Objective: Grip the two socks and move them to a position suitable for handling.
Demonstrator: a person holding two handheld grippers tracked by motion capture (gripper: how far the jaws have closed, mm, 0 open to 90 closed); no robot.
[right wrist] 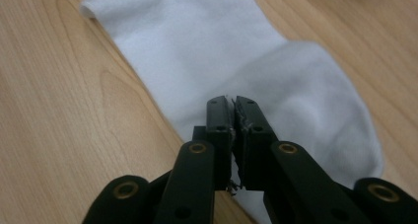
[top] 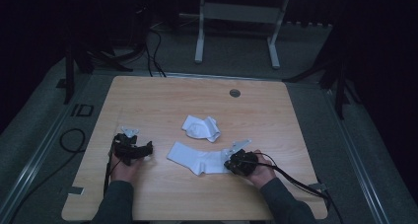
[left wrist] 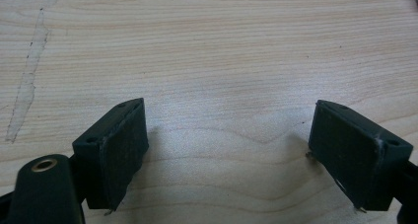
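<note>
A light wooden counter (top: pixel 148 100) with rounded corners and a small round grey grommet (top: pixel 234 93) near its far edge stands in a dim room on grey flooring; the white legs of a frame (top: pixel 199 36) rise behind it and black cables (top: pixel 153 56) run across the floor at the far left. In the left gripper view a long pale scuff (left wrist: pixel 29 71) marks the wood grain. A white sock (top: pixel 197 160) lies flat and stretched out on the near middle of the counter, smooth, with its heel bulge showing in the right gripper view. A second white sock (top: pixel 201 128) lies crumpled just beyond it. The right tool (right wrist: pixel 234 116) is pressed together over the flat sock's right end; whether cloth is caught between the pads cannot be told. The left tool (left wrist: pixel 229 150) rests spread wide over bare wood, well left of the socks.
</note>
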